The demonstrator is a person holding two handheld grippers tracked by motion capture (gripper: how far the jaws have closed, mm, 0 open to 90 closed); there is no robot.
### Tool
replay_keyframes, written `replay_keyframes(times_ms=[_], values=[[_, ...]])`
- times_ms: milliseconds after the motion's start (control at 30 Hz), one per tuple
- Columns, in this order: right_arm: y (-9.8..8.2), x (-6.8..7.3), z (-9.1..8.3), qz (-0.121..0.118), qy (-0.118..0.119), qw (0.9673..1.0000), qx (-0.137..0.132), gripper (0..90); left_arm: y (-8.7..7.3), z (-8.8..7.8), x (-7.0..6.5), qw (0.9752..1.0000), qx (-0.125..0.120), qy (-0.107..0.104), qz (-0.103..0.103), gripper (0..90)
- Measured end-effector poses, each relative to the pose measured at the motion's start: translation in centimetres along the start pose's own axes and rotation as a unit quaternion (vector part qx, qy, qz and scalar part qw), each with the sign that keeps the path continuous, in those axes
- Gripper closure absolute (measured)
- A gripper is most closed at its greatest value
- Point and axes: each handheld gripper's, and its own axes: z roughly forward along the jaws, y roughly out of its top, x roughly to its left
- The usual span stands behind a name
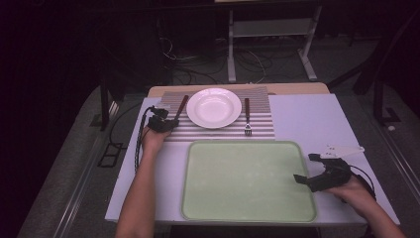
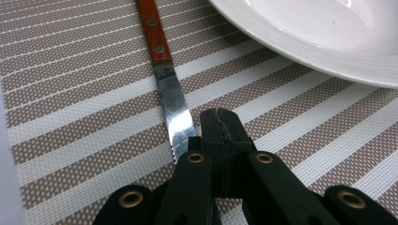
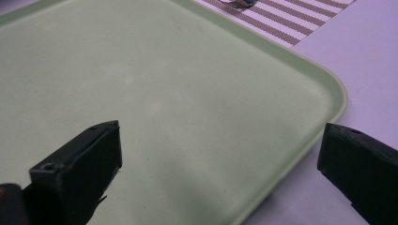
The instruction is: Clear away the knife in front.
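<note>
We see one steel table knife with a riveted reddish wooden handle point(image 2: 165, 79) lying on the brown-and-white striped woven placemat point(image 2: 84, 117), left of the round white ceramic plate point(image 2: 328, 37). Our left gripper point(image 2: 220, 123) rests its tips beside the blade's point, jaws pressed together with nothing between them; whether they touch the blade we cannot tell. We count one plate, one wooden-handled fork point(image 1: 246, 116) right of it, and one pale green rectangular plastic tray point(image 1: 247, 181). Our right gripper point(image 3: 220, 154) hangs over the tray's right edge, jaws spread wide and holding nothing. The knife's handle end is cut off in the left gripper view. The white tabletop point(image 1: 312, 119) stands in a dark room with cables on the floor.
</note>
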Motion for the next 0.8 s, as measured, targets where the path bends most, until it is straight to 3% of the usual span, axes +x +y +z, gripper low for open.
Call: replay_keyframes(times_ms=[467, 800], values=[[0.0, 0.0, 0.0, 0.0, 0.0, 1.0, 0.001, 0.3, -0.7, -0.8, 1.3, 0.9998, -0.004, 0.013, -0.018, 89.6], [0.0, 0.0, 0.0, 0.001, 0.0, 1.0, 0.001, 0.3, -0.8, -0.9, 1.4, 0.9997, -0.006, 0.012, -0.02, 89.3]])
